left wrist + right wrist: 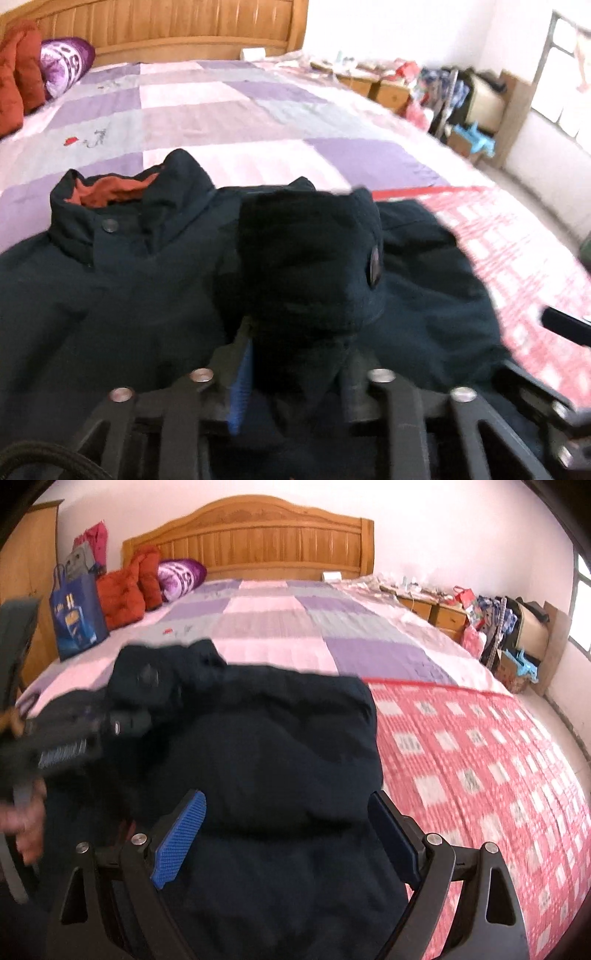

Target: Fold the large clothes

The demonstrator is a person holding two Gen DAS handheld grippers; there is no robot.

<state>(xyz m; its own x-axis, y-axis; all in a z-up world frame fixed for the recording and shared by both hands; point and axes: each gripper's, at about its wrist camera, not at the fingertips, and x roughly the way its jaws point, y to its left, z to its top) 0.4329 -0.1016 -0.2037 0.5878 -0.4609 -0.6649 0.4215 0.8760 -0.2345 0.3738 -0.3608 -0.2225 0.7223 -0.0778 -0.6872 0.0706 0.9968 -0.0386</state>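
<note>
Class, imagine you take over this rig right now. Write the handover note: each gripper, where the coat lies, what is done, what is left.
Left gripper: a bunched sleeve cuff sits between its jaws; whether the pads press on it cannot be told.
Right gripper: open, empty, above the dark jacket.
The jacket lies on the bed, collar toward the headboard.
Done: one sleeve brought over the body.
Left: release the cuff, fold the rest.

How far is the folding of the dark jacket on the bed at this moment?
Done: the dark jacket lies on the bed, one sleeve brought across its front. In hand: that sleeve's cuff sits between the left gripper fingers. The right gripper is open over the jacket, empty. Left: the body is not yet folded.
</note>
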